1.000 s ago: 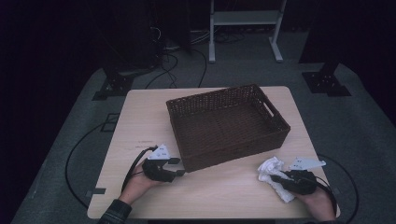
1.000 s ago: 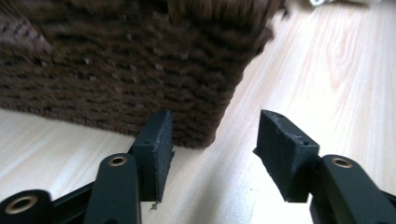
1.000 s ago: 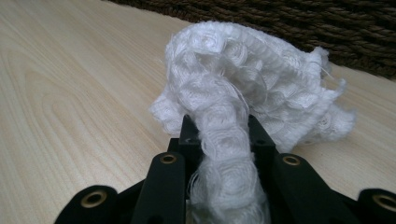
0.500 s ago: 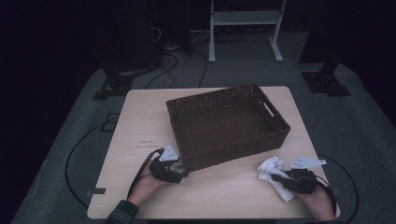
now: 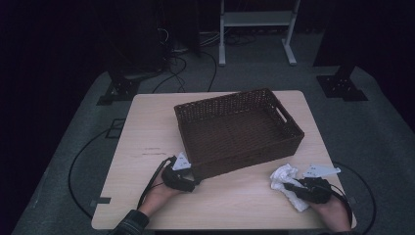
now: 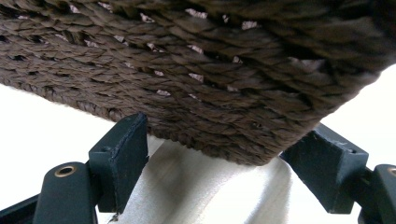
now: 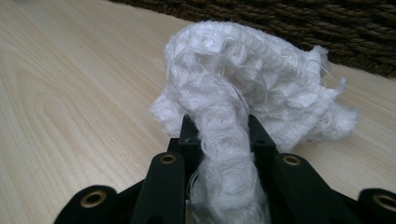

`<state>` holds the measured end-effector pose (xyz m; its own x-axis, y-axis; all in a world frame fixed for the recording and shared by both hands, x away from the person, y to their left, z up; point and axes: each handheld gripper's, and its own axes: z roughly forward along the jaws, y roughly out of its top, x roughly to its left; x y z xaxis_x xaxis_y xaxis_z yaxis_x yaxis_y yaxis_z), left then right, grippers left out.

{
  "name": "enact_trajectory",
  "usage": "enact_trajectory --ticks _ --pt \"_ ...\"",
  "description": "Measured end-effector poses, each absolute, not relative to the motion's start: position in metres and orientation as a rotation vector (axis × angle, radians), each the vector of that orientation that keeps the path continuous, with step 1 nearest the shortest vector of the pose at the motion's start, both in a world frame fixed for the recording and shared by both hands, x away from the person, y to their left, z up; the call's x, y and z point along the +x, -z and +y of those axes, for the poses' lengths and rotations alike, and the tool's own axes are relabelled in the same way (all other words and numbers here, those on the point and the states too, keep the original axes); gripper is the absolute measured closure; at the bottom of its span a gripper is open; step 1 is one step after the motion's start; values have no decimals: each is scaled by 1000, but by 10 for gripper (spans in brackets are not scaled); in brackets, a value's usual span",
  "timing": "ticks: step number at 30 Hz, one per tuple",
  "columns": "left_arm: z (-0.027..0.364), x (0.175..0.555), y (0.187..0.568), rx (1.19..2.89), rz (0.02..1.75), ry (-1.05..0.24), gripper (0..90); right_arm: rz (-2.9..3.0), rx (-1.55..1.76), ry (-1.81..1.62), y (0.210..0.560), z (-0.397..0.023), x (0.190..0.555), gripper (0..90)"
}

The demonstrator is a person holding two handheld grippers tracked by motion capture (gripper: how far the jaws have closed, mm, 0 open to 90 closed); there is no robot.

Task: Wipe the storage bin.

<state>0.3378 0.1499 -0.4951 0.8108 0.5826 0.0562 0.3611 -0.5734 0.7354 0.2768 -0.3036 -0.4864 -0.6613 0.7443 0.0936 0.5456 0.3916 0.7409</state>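
Both claws low; left claw [image 5: 192, 180] opening at basket [image 5: 235, 132] corner.

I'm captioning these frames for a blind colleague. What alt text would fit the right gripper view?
The right tongs pinch a fold of white knitted cloth, which bunches up ahead of them on a light wooden table. A dark woven basket runs along the top edge behind the cloth.

Left claw [image 5: 192, 177] low, jaws just been opening wide; right claw [image 5: 291, 186] clamped.
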Motion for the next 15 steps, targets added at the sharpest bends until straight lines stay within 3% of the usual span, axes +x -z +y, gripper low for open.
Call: enact_trajectory --ticks 15 --pt "150 337 499 2217 689 -395 223 2386 1172 -1148 485 -305 278 733"
